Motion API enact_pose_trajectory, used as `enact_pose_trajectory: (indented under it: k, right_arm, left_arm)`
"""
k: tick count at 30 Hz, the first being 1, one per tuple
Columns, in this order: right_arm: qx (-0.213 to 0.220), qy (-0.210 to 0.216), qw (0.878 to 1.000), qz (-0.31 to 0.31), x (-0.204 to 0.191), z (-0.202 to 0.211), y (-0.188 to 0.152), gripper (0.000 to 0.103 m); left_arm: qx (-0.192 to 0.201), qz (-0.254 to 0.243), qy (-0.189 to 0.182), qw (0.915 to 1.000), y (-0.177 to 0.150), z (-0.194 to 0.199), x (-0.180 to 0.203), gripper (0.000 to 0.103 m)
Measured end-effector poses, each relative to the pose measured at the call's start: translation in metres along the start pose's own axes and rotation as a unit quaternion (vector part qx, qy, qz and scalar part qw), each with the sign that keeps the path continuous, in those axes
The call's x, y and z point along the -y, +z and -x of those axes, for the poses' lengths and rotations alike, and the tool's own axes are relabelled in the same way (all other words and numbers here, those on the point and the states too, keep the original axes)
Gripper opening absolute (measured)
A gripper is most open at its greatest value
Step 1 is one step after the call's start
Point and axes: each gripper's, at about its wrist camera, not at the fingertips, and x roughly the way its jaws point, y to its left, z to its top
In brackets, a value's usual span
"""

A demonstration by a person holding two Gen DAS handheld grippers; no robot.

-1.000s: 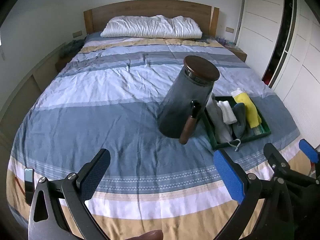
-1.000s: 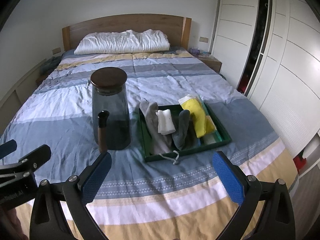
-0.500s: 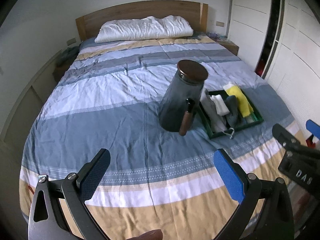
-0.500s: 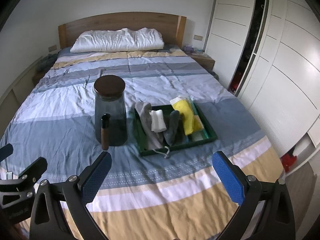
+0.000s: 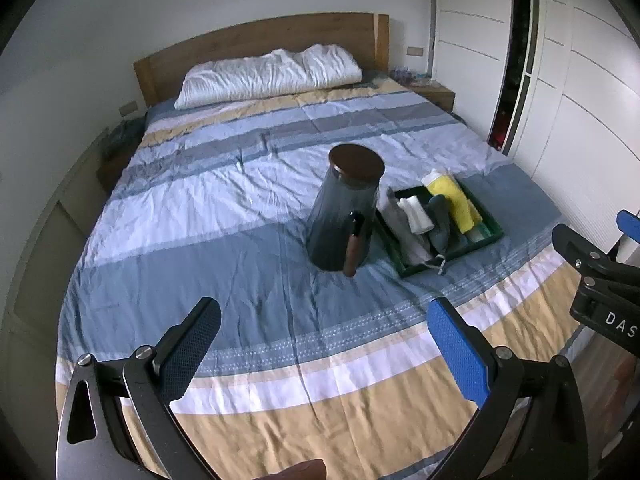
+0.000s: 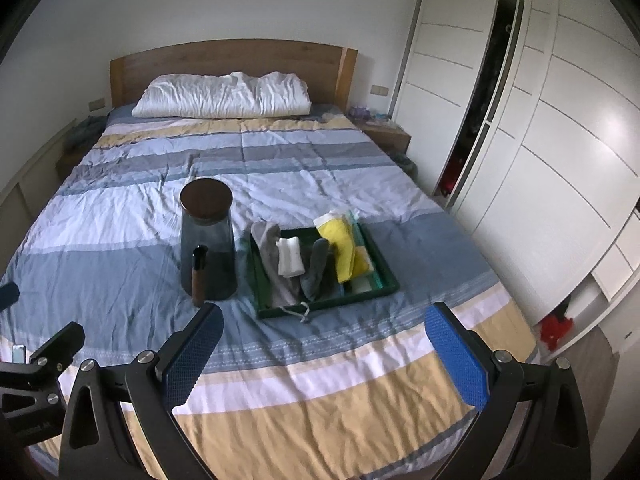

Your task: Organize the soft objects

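On the striped bed cover (image 6: 120, 240) a green tray (image 6: 390, 280) is sitting near the foot of the bed, holding the soft things: a grey sock (image 6: 269, 242), a white rolled sock (image 6: 290, 258), a dark grey sock (image 6: 316, 266) and a yellow cloth (image 6: 346, 246), all lying side by side across it. A white string (image 6: 300, 312) is hanging over the tray's near edge. Just beside the tray on its left, a dark glass jug (image 6: 208, 248) with a brown lid and a wooden handle is standing upright on the cover. A white pillow (image 6: 224, 96) is lying against the wooden headboard (image 6: 224, 56).

Both tongs are hovering over the foot of the bed, well apart from the tray. The left gripper (image 5: 324, 348) is spreading its blue pads wide with nothing between them. The right gripper (image 6: 324, 344) is likewise gaping wide and gripping nothing.
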Motion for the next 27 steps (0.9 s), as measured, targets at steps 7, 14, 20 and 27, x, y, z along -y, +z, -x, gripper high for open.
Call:
enact_pose_trajectory:
  k: [7,14,20,27]
  right_arm:
    - [0.011,0.005,1.000,0.001,0.011,0.018,0.004,0.103]
    - [0.019,0.022,1.000,0.002,0.022,0.021,0.013,0.103]
    - [0.015,0.030,0.999,0.006,0.030,0.015,0.013,0.103]
    - [0.004,0.028,1.000,0.007,0.036,0.005,0.013,0.103]
  left_arm:
    - [0.013,-0.007,0.005,0.9999,0.006,0.017,0.006,0.101]
    - [0.022,0.003,0.007,0.9997,0.017,0.027,0.013,0.101]
    - [0.019,0.012,0.012,0.9997,0.022,0.026,0.017,0.101]
    - [0.022,0.019,0.016,0.9995,0.024,0.025,0.018,0.101]
